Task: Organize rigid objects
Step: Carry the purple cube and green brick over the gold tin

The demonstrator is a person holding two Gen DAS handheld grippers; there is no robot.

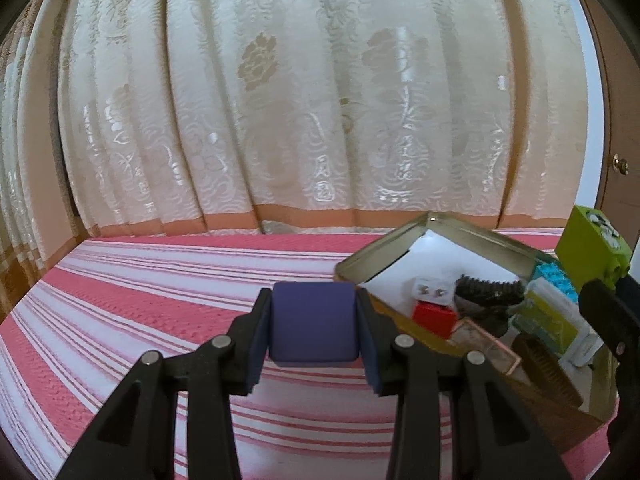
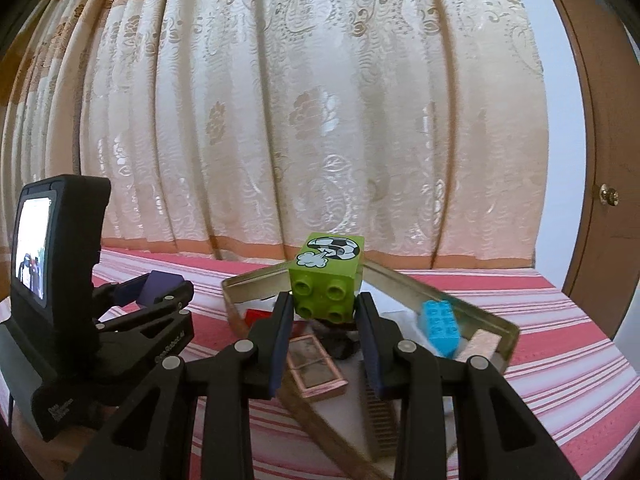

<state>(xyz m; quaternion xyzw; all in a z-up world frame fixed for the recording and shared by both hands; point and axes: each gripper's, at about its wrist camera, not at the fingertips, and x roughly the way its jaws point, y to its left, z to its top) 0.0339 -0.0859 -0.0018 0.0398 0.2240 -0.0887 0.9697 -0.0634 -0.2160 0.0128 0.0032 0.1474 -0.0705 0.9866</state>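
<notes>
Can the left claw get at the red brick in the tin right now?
Probably not yet. The left claw is shut on a purple cube, so its jaws are full. The red brick sits inside the tin, beside a white brick, with nothing over it; free the cube first.

Domestic interior, most likely a bedroom or living room. Full-width cream damask curtain (image 1: 300, 100) with floral pattern and peach hem band, hung in deep folds. Brown wooden door (image 2: 600, 140) with brass knob (image 2: 608, 195) at right, beside a plain white wall. Pink-and-white striped woven cloth (image 1: 140, 300) spread over a bed or bench. Open metal tin (image 1: 460, 232) filled with toy bricks and household oddments.
</notes>
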